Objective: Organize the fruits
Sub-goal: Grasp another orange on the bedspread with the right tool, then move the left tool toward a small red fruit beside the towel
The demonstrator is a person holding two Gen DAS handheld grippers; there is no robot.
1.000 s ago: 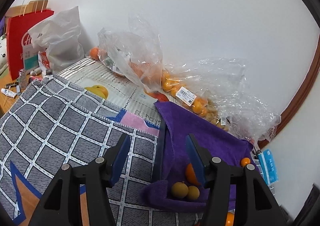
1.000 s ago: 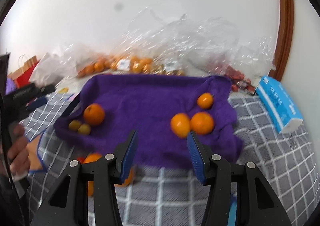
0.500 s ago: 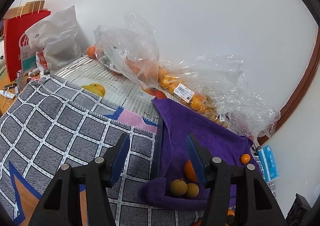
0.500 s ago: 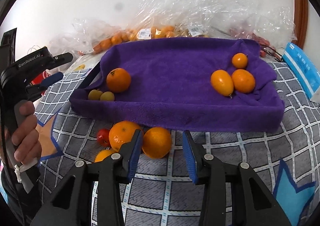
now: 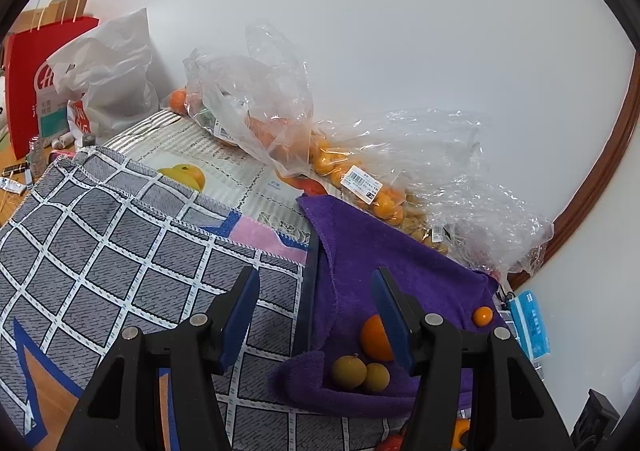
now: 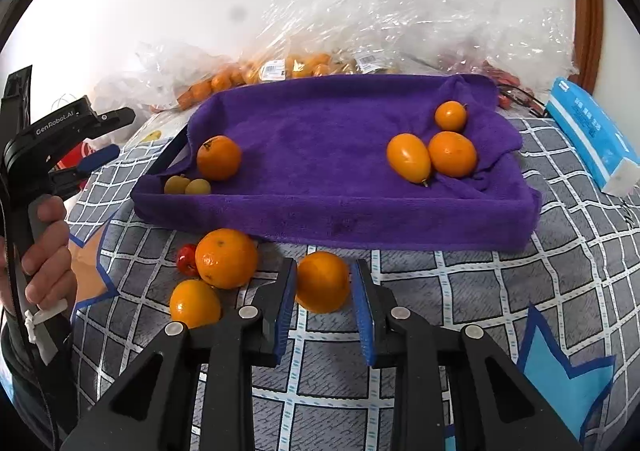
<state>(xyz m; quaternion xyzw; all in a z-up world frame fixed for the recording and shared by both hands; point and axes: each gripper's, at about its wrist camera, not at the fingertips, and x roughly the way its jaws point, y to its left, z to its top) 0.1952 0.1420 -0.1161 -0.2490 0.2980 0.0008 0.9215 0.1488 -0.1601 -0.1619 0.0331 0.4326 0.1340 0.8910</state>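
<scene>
Just before the purple tray [image 6: 336,223], on the checked cloth [image 6: 460,283], my right gripper [image 6: 323,291] clenches a firm, round orange [image 6: 322,282] across its middle; it could roll.

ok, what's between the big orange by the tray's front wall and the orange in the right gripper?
Nothing: only bare checked cloth between the big orange and the gripped orange, in the right wrist view.

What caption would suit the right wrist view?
Right gripper closed on an orange lying on the checked cloth, just before the purple towel-lined tray.
</scene>
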